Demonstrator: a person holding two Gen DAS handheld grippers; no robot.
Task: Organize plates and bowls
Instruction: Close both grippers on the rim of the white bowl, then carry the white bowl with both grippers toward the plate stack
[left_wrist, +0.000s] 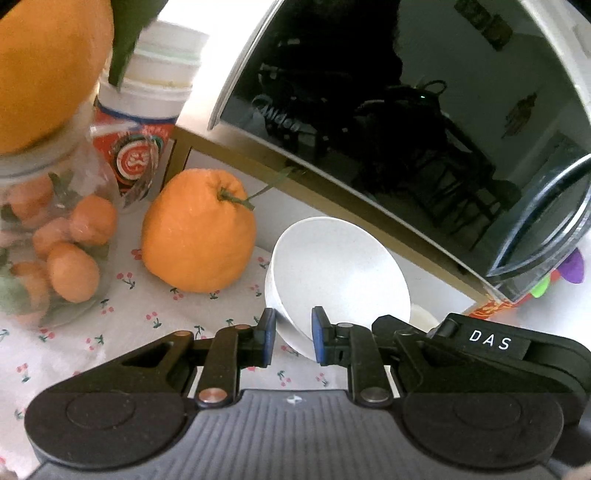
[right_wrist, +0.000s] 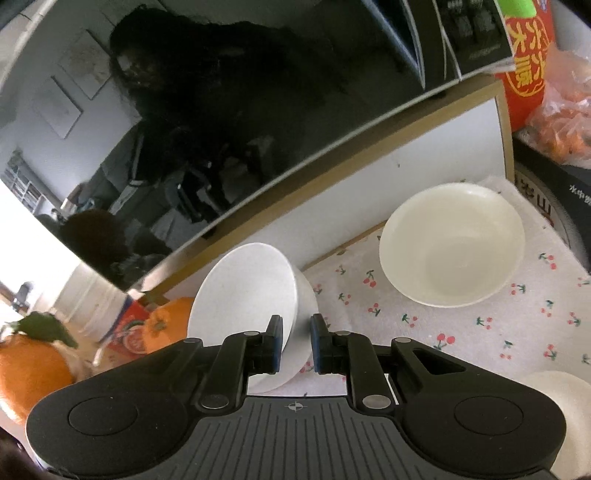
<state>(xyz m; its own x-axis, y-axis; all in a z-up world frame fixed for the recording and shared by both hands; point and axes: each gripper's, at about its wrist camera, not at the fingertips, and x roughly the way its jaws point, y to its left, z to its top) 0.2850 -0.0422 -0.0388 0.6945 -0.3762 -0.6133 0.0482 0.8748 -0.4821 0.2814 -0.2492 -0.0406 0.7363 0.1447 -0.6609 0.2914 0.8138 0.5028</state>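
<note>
A white speckled bowl (left_wrist: 343, 266) hangs tilted on its side above the cherry-print cloth (left_wrist: 129, 325). My left gripper (left_wrist: 294, 334) is shut on its near wall, one blue pad inside and one outside. My right gripper (right_wrist: 296, 338) is shut on the wall of the same bowl (right_wrist: 243, 291) from the other side; its black body (left_wrist: 480, 350) shows at the right of the left wrist view. A cream bowl (right_wrist: 454, 243) sits upright on the cloth to the right. Another white rounded dish (right_wrist: 561, 406) peeks in at the lower right edge.
A black glass-fronted appliance (left_wrist: 369, 110) on a gold-edged shelf looms right behind the bowl. A large orange (left_wrist: 199, 232), a glass jar of small oranges (left_wrist: 55, 251) and a printed tub (left_wrist: 144, 122) stand left. A red packet (right_wrist: 524, 66) and bagged oranges (right_wrist: 565, 122) crowd the right.
</note>
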